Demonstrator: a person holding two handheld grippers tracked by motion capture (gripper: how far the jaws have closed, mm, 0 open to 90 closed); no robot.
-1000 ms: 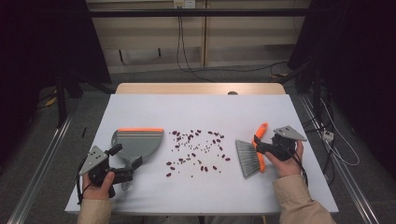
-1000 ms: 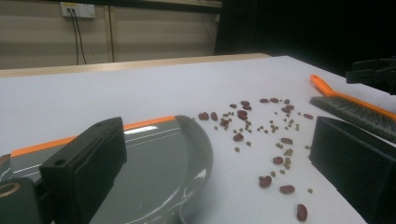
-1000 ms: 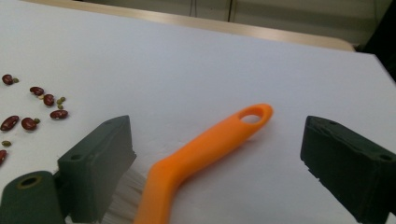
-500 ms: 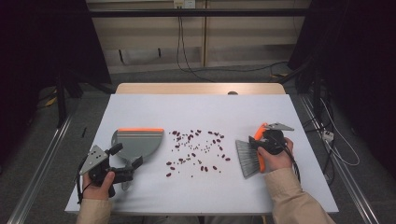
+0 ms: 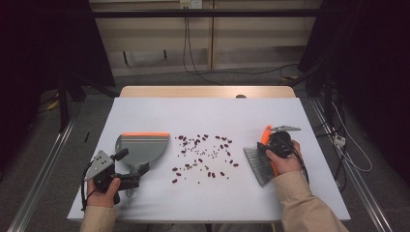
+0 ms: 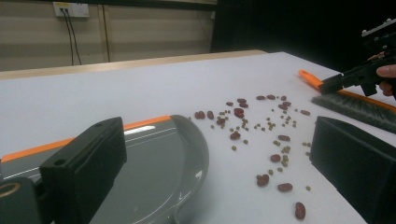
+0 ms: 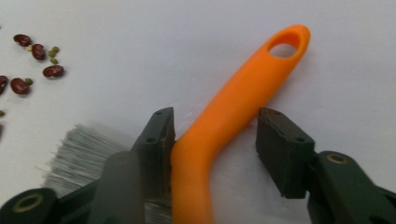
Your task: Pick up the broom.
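A grey dustpan (image 5: 142,145) with an orange lip lies at the left of the white table (image 5: 208,116). My left gripper (image 5: 131,162) rests open behind it, and the pan (image 6: 154,158) narrows between its wide jaws (image 6: 219,177). Red beans and small green ones (image 5: 203,154) are scattered mid-table. At the right lies a grey-bristled brush (image 5: 258,164) with an orange handle (image 7: 243,88). My right gripper (image 5: 268,147) straddles that handle (image 7: 215,135). Its jaws have just been closing; one pad touches the handle and the other stands apart.
The table's wooden far edge (image 5: 208,91) borders a dark floor with cables. From the left gripper view, the right gripper (image 6: 355,79) hangs over the brush (image 6: 355,105), past the beans (image 6: 261,126). A few beans (image 7: 37,51) lie beside the bristles.
My right hand has shifted left over the brush handle, and its jaws have narrowed around it. The left hand and the dustpan have stayed put.
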